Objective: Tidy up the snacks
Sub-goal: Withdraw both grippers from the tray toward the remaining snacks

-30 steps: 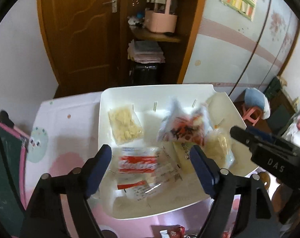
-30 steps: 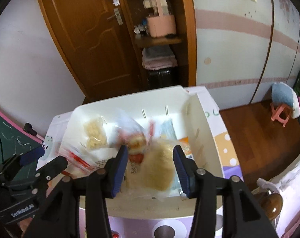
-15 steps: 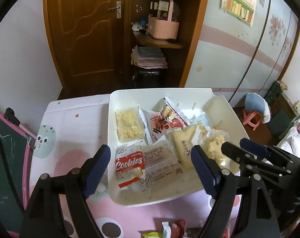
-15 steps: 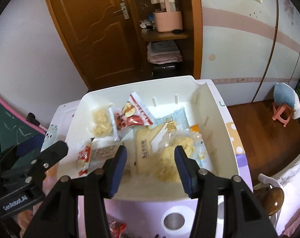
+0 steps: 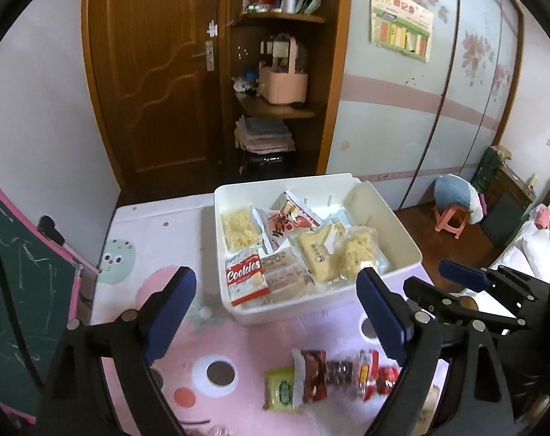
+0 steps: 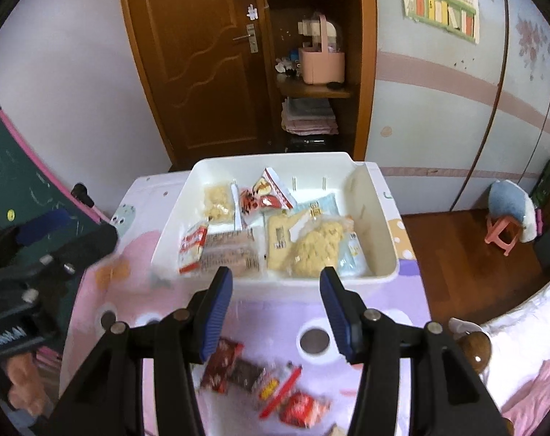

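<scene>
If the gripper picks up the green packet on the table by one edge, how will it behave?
The green packet looks small and flat, so probably light. Its glossy plastic wrapper will likely bend and hang loosely, and may slip between the fingers. It lies against the dark red packet, which could shift too.

Bare mat left of bin

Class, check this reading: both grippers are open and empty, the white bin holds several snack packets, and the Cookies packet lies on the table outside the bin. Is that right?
Not quite. The Cookies packet lies inside the white bin, at its near left corner, as the left wrist view shows. The rest holds: left gripper and right gripper are open and empty, and loose packets remain on the table.
</scene>
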`<act>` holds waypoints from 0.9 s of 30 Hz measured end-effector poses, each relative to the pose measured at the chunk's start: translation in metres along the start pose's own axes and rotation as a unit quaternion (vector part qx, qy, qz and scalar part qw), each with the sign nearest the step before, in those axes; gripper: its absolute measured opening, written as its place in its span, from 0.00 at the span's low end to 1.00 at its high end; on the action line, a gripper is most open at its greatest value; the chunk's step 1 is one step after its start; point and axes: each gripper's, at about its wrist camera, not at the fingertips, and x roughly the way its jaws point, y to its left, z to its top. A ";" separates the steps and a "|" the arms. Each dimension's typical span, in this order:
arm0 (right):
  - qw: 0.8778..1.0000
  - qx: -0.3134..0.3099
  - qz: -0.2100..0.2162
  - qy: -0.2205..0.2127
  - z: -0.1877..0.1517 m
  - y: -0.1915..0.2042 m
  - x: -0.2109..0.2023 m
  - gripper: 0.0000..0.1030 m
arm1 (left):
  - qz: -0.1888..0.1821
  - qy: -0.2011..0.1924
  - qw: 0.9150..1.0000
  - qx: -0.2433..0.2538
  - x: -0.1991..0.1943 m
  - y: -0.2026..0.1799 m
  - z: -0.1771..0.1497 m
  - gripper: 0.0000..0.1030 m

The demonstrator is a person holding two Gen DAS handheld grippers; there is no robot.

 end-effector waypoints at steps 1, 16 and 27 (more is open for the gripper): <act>1.000 -0.002 -0.001 0.001 -0.003 0.001 -0.005 0.49 | -0.001 -0.002 1.000 0.001 -0.006 -0.001 -0.002 0.88; 1.000 -0.012 -0.017 -0.017 -0.073 0.007 -0.098 0.60 | 0.005 -0.022 1.000 0.006 -0.115 0.004 -0.069 0.95; 1.000 -0.014 -0.025 -0.008 -0.122 0.005 -0.107 0.70 | 0.035 0.012 0.999 -0.026 -0.110 0.045 -0.119 0.95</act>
